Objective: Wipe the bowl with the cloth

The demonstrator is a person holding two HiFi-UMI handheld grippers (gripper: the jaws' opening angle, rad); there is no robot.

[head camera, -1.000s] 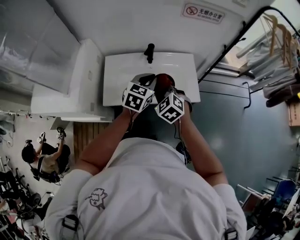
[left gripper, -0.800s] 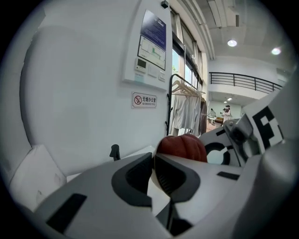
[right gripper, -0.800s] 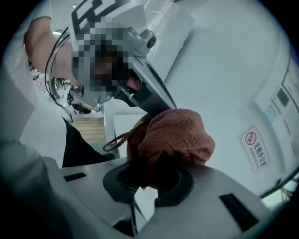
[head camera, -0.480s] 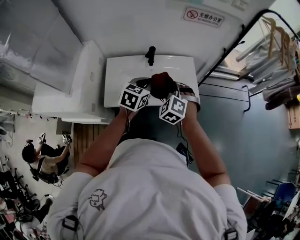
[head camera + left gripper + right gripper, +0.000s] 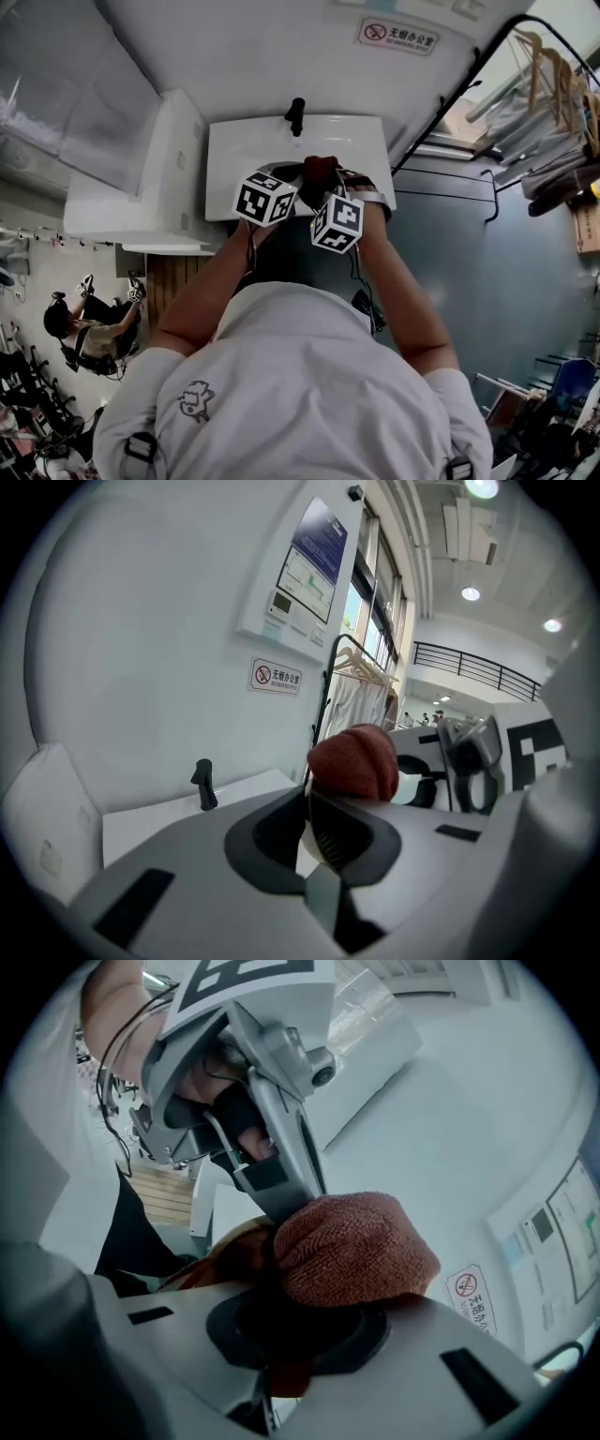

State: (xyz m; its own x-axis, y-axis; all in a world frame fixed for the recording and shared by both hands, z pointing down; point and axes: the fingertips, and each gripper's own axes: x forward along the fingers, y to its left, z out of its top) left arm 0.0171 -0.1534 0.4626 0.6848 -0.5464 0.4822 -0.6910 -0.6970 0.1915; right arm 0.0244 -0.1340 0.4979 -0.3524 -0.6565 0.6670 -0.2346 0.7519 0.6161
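bowl edge-on in left gripper | cloth bunched in right gripper

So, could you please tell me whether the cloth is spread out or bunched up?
Bunched up: the reddish cloth bulges as a rounded wad out of the right gripper, whose jaws are clamped on it.

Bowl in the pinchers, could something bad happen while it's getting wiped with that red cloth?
1. The left gripper seems to pinch the bowl only by its thin rim, so a hard push might twist it loose and drop it toward the sink.
2. The right gripper holds the cloth as a bunched wad, which might slip out while rubbing.
3. The two grippers sit very close and could knock together.
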